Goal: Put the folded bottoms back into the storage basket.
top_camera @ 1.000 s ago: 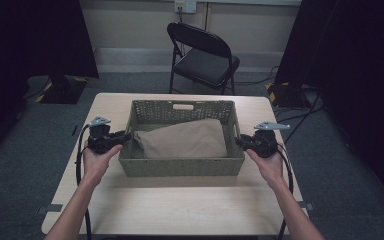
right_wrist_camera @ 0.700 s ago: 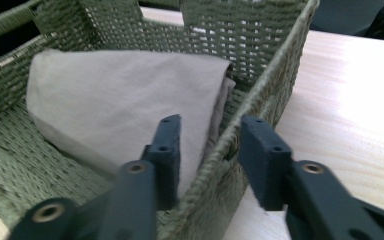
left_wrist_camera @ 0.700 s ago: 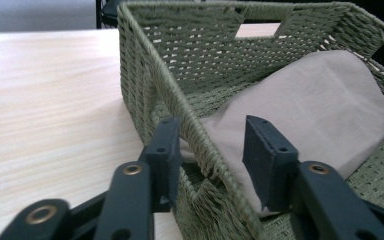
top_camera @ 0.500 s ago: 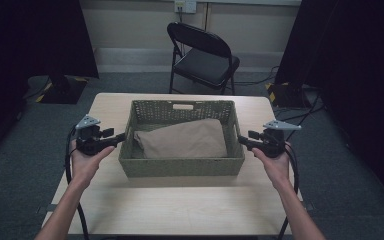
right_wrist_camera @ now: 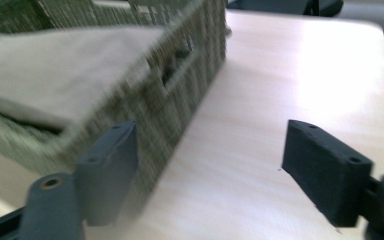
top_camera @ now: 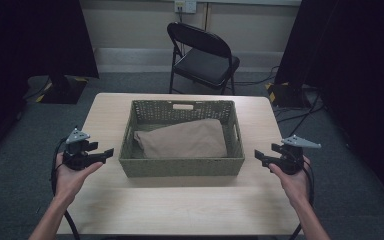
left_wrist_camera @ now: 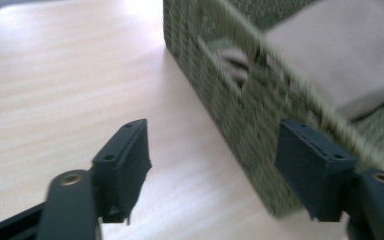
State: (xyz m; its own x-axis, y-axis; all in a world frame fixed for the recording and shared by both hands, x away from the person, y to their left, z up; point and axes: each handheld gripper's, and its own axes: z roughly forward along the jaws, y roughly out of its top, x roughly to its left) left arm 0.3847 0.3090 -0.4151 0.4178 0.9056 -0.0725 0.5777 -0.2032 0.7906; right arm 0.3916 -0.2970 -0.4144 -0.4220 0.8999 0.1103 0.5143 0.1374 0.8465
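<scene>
At 9 o'clock off the table's middle, the left gripper (top_camera: 105, 154) hangs beside the woven basket (top_camera: 180, 167), jaws spread wide, gripping nothing and clear of the basket wall. The basket sits mid-table (top_camera: 180, 210) with a folded tan cloth (top_camera: 182, 139) inside. At 3 o'clock, the right gripper (top_camera: 259, 156) has its jaws wide apart too, empty, near the basket's right side without touching it.

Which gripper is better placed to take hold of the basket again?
Left, marginally. The left gripper hangs open just off the basket wall, its handle slot nearby in its own view. The right gripper is open too but sits farther out, near the table edge.
</scene>
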